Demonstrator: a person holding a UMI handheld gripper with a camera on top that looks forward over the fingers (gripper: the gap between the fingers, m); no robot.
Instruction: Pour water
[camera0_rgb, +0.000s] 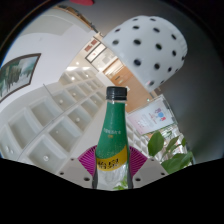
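So, scanning left to right: there's a framed green picture (20, 72) hanging on the wall off to the left, then a run of white cubby shelving (60, 115) with a few small things tucked in the upper cubbies. Hard to say what those are.

Dead centre is the star of the show, a clear plastic bottle with a green label and a black screw cap (114, 135). It's standing upright between the tongs (110, 168), lifted up with the room tilted behind it, no bench under it that I can see. The magenta pads look pressed onto its lower body on both sides, so I'd call the tongs clamped on the bottle.

Handling-wise, my guess: thin plastic like this is light but squishy, so it'll dent if squeezed hard, and the label wrap is probably a bit slick. The grip sits low, on the label's lower end, which is fine for tipping, but a full bottle would be top-heavy. The cap is on, so nothing pours until that's off.

Further right: a big white ball-ish thing with black polka dots (150, 52) up high, and a leafy green plant (165, 155) down beside the bottle.
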